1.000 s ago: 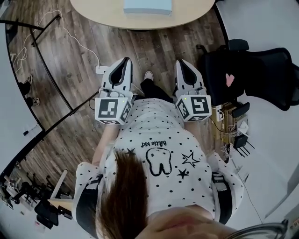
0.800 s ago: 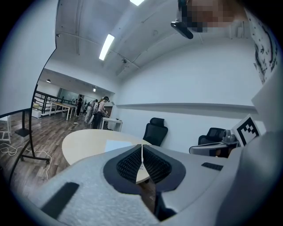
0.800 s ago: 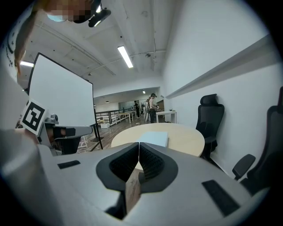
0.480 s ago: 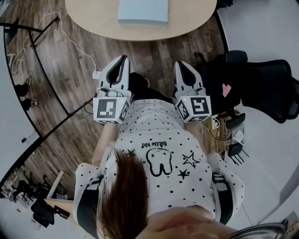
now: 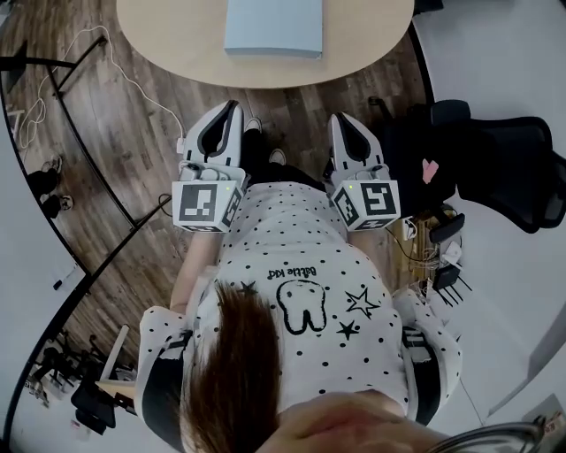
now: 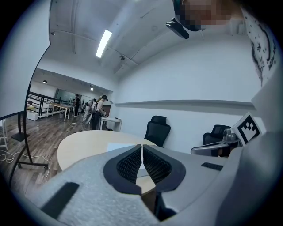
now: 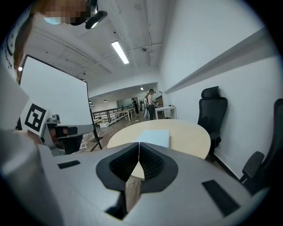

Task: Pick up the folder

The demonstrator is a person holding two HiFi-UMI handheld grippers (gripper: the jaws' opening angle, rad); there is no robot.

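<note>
Since a sec ago the table (image 5: 177,44) w/ the folder (image 5: 272,26) is sliding closer in the head view. More of the pale-blue folder is showing, and the strip of floor betw. the table's near edge and the gripper tips is shrinking. The person is walking up to it, carrying both grippers out front.

L gripper (image 5: 232,113) and R gripper (image 5: 341,122) are each keeping fingers pressed together, w/ nothing betw. them. The folder is lying flat on the tabletop, a bit back from the near edge, ahead of both tips and roughly centred betw. them, untouched.

So the approach is prob. still going, and the jaws are going to need opening before any grab.

Surface: round light-wood top, showing nothing but the folder.

Room: dark plank floor (image 5: 115,159), cable (image 5: 133,75) trailing at left, black office chair (image 5: 495,150) at right. People (image 6: 95,112) are standing far back in the L gripper view.
</note>
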